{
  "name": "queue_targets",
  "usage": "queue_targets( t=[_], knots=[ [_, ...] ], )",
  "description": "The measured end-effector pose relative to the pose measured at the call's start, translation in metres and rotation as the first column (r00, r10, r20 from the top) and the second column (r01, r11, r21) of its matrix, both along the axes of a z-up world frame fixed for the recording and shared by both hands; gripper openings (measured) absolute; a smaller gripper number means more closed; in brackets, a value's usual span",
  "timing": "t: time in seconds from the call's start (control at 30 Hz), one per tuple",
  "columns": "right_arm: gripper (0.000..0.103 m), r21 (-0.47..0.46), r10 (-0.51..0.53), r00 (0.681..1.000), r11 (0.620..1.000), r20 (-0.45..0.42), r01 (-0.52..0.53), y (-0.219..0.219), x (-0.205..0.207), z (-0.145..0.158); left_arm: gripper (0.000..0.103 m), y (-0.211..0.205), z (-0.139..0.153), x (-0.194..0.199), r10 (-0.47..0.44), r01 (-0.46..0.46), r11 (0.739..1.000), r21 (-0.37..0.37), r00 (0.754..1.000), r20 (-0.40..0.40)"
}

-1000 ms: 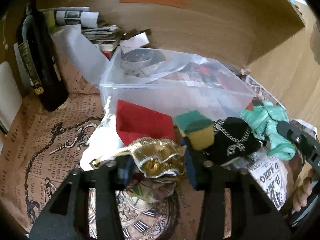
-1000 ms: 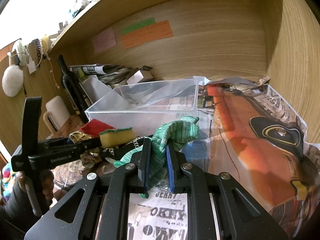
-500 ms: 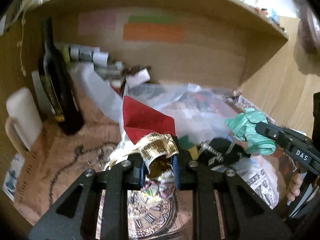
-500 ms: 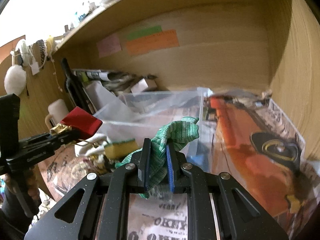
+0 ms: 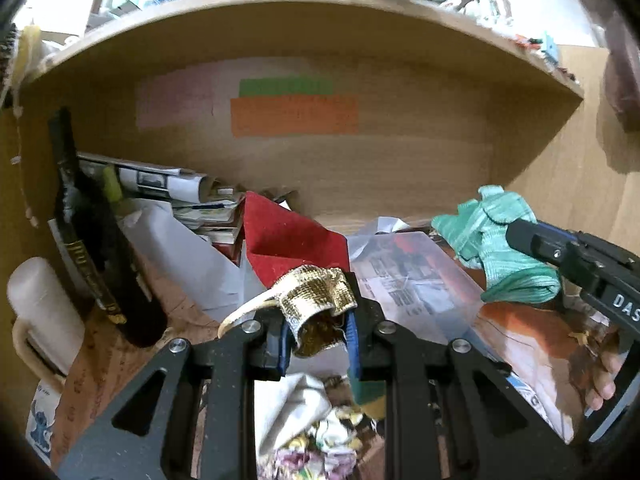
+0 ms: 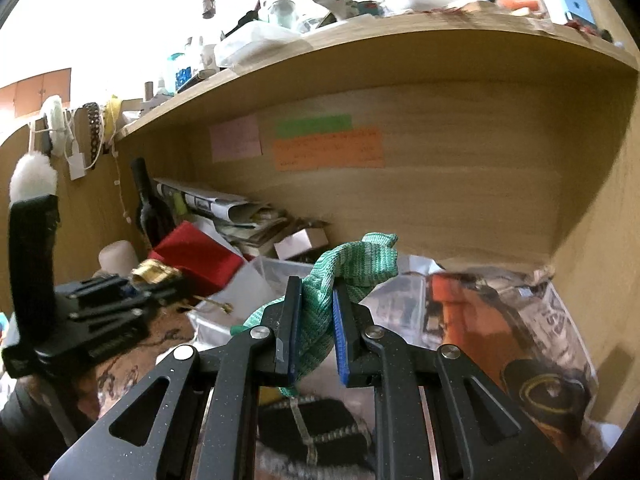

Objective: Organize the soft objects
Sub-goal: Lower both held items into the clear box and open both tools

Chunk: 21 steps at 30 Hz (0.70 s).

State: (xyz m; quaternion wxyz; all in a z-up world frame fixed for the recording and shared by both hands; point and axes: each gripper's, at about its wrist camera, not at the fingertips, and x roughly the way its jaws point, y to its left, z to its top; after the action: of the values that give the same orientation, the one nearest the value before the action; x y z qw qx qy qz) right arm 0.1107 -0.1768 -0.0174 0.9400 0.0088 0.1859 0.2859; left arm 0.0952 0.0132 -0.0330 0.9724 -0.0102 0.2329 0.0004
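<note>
We're looking into a wooden bench [image 5: 400, 184] nook lined with printed newspaper, a cluttered shelf [image 6: 360, 36] overhead and coloured sticky notes [image 5: 294, 114] on the back panel. Our left gripper [image 5: 318, 334] is pinching a shiny gold woven pouch [image 5: 316, 296] with a red felt bag [image 5: 288, 240] attached, held above the clear plastic bin [image 5: 416, 280]. The right gripper [image 6: 314, 322] is clamped on a green knit cloth [image 6: 352, 264], also up in the air. Only the right view shows a black chain-strapped piece [image 6: 312, 428] lying underneath.

Dark bottle [image 5: 94, 248] upright beside white mug [image 5: 42, 316]; newspapers [image 5: 168, 184] behind.
</note>
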Motion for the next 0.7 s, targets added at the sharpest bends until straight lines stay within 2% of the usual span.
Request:
queue_targets(
  t=[0.1, 0.27, 0.5, 0.7],
  knots=[
    [0.013, -0.019, 0.006, 1.0, 1.0, -0.015, -0.006, 0.01, 0.013, -0.003, 0.022, 0.005, -0.005, 0.019, -0.013, 0.012, 1.0, -0.016, 0.999, -0.038],
    [0.013, -0.1, 0.007, 0.998, 0.995, -0.067, -0.014, 0.027, 0.043, -0.016, 0.022, 0.01, -0.019, 0.058, -0.035, 0.03, 0.999, -0.031, 0.989, -0.147],
    [0.013, -0.216, -0.012, 0.98, 0.976, -0.198, -0.032, 0.044, 0.087, -0.05, 0.022, 0.011, -0.042, 0.104, -0.079, 0.07, 0.997, -0.041, 0.955, -0.285],
    [0.013, -0.253, -0.031, 0.963, 0.967, -0.268, -0.039, 0.045, 0.102, -0.069, 0.024, 0.007, -0.063, 0.124, -0.097, 0.087, 0.995, -0.045, 0.927, -0.363]
  ],
)
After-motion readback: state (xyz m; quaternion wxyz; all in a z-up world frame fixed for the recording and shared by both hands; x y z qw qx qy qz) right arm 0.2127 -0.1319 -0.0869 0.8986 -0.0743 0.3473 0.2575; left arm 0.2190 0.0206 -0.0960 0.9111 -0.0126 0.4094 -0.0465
